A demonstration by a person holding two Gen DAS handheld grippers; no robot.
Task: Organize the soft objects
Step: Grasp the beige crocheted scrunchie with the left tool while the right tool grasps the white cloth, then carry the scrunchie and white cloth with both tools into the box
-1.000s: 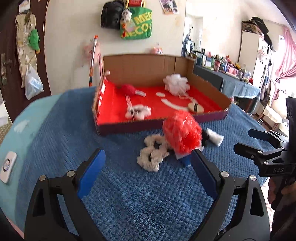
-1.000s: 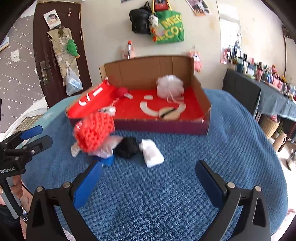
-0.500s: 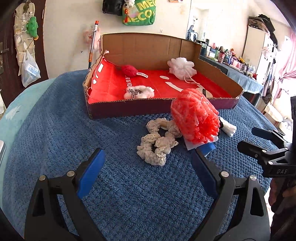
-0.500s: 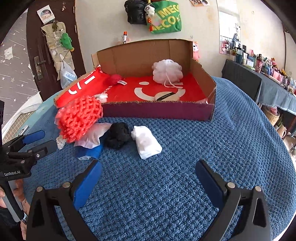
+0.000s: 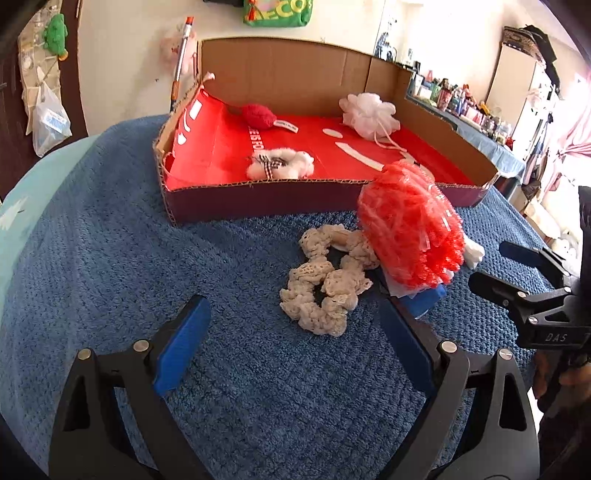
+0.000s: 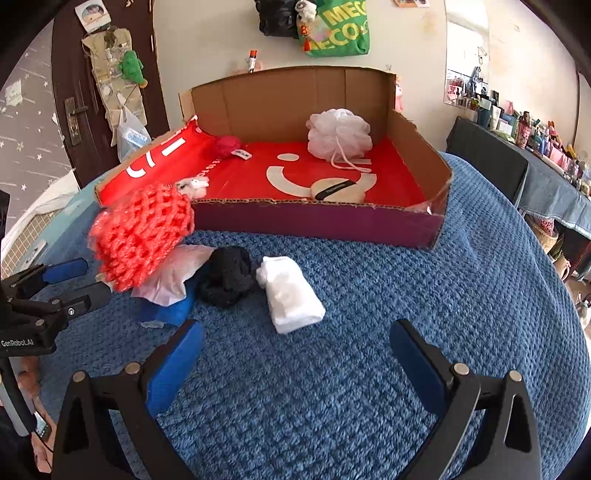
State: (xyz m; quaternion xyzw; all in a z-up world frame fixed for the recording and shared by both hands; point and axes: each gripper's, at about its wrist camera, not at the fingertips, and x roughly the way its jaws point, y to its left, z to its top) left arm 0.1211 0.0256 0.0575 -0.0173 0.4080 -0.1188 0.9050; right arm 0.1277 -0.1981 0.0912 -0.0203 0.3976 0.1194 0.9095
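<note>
Both tools stand wide apart at the jaws and grip nothing. The left tool (image 5: 291, 347) hangs over the worktop (image 5: 110, 266), which is covered in a blue knitted blanket, and just ahead of its tips lies a cream scrunchie (image 5: 325, 284), twisted into loops. Ahead and to its right, touching the scrunchie, sits a red mesh puff (image 5: 410, 229) on top of some pale plastic and a blue piece.

The right tool (image 6: 295, 354) has a white wrapped bundle (image 6: 290, 295) lying just ahead between its fingers. A black scrunchie (image 6: 227, 277) is beside that, to the left, and the red mesh puff is further left again.

Beyond this cluster, straight ahead of both tools, is a shallow cardboard box (image 6: 317, 225) with a red lining. In it already lie a white bath pouf (image 6: 340, 133), a red knitted piece (image 5: 258, 115), a white fluffy scrunchie with a checked bow (image 5: 280, 166) and a flat round puff with a black band (image 6: 338, 190).

So the task looks roughly half done: four soft things are boxed, and at least four loose ones remain on the blanket.

Further off are a pale wall with a green bag (image 6: 340, 29) hanging on it, a dark door (image 6: 74, 110) to the left and a cluttered counter (image 6: 546, 155) to the right.
</note>
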